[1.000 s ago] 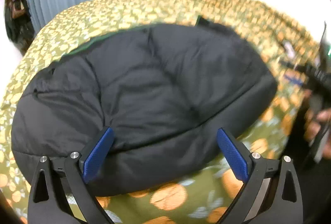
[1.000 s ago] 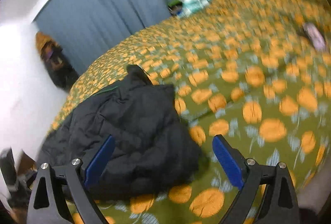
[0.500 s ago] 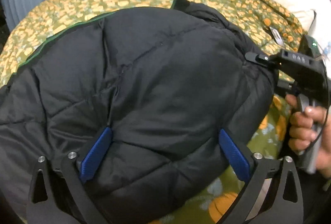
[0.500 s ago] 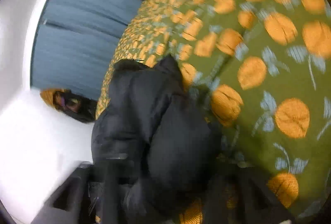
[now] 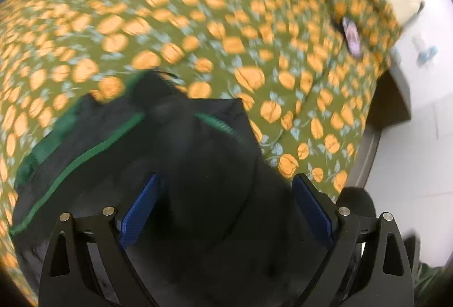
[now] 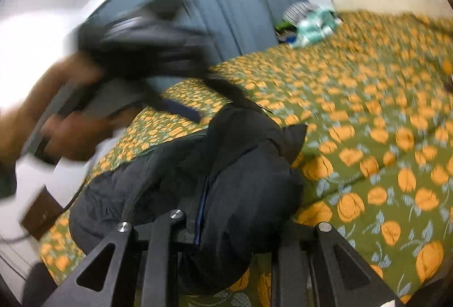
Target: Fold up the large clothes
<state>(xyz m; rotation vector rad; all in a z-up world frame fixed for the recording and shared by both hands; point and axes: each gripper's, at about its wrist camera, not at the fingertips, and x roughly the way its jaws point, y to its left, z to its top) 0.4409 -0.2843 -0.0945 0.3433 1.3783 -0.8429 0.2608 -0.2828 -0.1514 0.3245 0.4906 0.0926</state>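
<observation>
- The puffy black quilted jacket with green zip trim lies bunched at the near edge of the green bedspread printed with orange fruit. A second ago it lay spread as a broad rounded mound; now it is drawn into a taller, narrower heap.
- The right gripper, wide open a second ago, now has its jaws drawn close together with jacket cloth bulging between them; it appears clamped on a fold.
- The left gripper has its blue ribbed pads wide apart over the jacket, gripping nothing.
- This suggests a fold is underway: one side is seized, ready to be carried over.
- The shell looks slick and padded, likely springy and apt to slide.
</observation>
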